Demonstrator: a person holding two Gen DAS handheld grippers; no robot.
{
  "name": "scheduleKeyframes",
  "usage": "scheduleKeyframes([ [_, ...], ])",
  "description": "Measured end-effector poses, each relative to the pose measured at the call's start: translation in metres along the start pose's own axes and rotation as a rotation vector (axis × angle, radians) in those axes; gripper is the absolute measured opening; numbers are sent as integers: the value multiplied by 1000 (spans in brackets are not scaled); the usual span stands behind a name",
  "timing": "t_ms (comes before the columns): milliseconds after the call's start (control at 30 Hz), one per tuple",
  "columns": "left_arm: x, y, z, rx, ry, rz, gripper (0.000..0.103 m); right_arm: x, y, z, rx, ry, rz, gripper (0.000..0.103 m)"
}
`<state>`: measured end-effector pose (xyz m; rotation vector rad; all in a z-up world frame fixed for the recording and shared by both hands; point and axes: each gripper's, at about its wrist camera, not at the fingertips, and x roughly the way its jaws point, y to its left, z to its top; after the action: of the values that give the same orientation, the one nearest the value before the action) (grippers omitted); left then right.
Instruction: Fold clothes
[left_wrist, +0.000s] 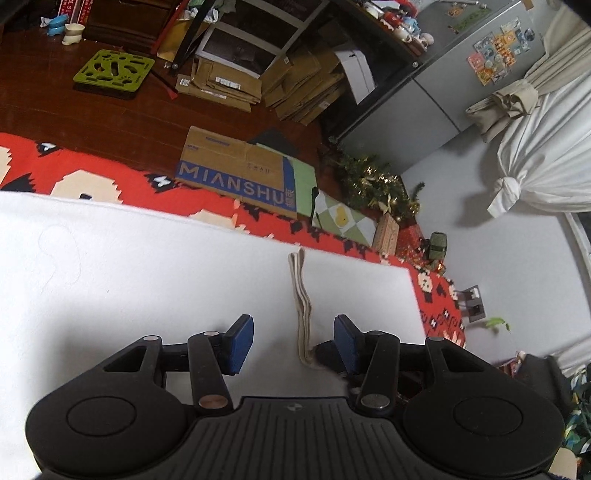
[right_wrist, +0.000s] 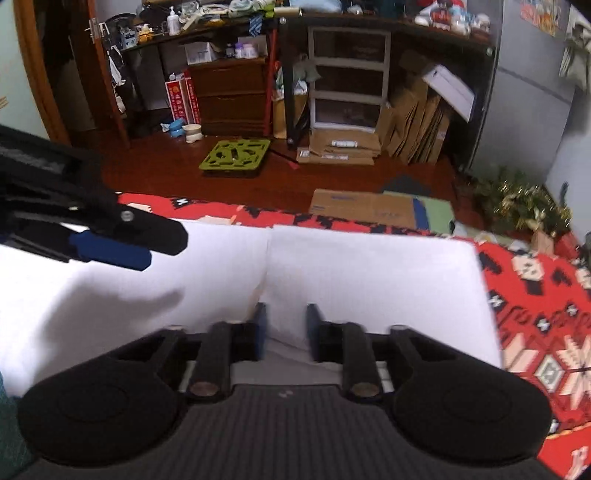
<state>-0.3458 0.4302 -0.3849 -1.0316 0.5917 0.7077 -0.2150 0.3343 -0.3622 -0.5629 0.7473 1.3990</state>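
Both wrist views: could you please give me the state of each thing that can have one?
left hand-held gripper: open, strap between its jaws.
right hand-held gripper: jaws narrow around a cloth crease; grip unclear.
white cloth: spread on the rug, creased.
beige strap: lying loose on the cloth.
curtain: tied back.

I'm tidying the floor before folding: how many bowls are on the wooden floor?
2. A blue bowl and a cream bowl sit side by side on the wood floor near the brown drawers; more may be hidden.
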Motion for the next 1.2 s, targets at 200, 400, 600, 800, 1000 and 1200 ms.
scheduleKeyframes([
  [200, 4, -4, -2, 15, 17, -13, 47, 26, -2, -6, 36, 64, 67, 5],
  [400, 34, -21, 18, 46, 6, -27, 48, 2, -23, -2, 44, 54, 85, 5],
  [600, 83, -23, 37, 71, 42, 15, 39, -21, -96, 14, 173, -24, -71, 8],
  [800, 96, -15, 37, 21, 47, -4, 16, -29, -161, 14, 241, -56, -154, 8],
  [1000, 77, -34, 37, 104, -31, -32, 4, 5, -183, 15, 263, -37, -153, 11],
  [1200, 96, -24, 41, 141, 26, 48, 6, 27, -178, 20, 246, -55, -124, 12],
])
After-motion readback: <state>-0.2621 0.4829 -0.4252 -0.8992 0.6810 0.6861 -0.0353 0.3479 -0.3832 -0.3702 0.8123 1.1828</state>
